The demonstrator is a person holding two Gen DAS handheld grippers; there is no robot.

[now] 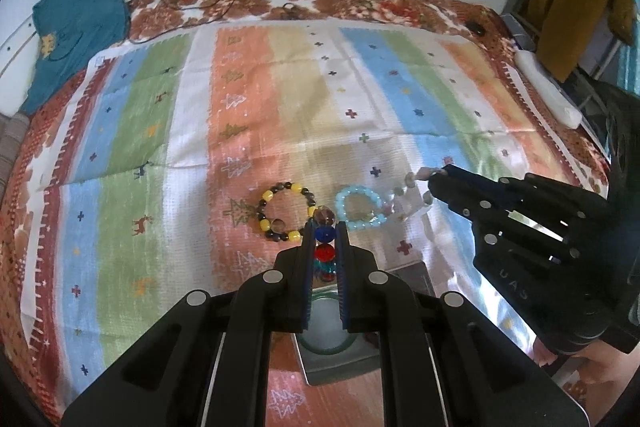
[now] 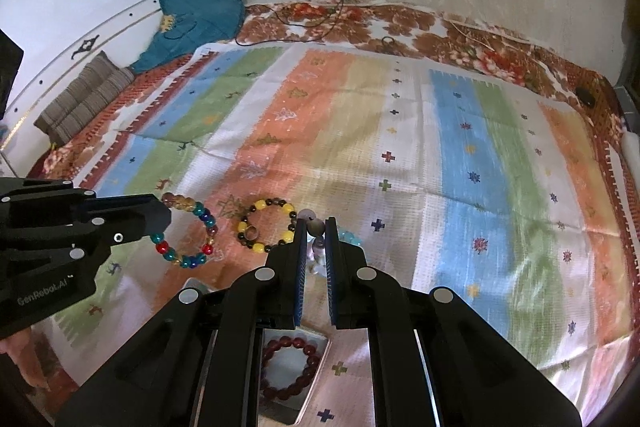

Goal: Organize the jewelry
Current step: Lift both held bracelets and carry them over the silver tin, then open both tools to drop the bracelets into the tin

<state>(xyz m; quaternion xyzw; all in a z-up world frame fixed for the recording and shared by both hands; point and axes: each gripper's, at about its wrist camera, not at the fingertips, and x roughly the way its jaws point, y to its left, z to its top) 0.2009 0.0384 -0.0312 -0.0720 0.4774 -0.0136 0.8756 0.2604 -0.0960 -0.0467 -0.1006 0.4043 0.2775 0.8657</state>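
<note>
My left gripper is shut on a multicolour glass bead bracelet and holds it above the striped cloth; the bracelet hangs from it in the right wrist view. My right gripper is shut on a pale grey-and-clear bead bracelet, which dangles from its tip in the left wrist view. A yellow-and-dark bead bracelet lies on the cloth. A light blue bead bracelet lies beside it. A dark red bead bracelet lies in a shiny tray under my right gripper.
A shiny tray holding a pale green bangle sits under my left gripper. The striped cloth covers a floral bedspread. A teal shirt and a striped cushion lie at the far left. Cables hang on the wall.
</note>
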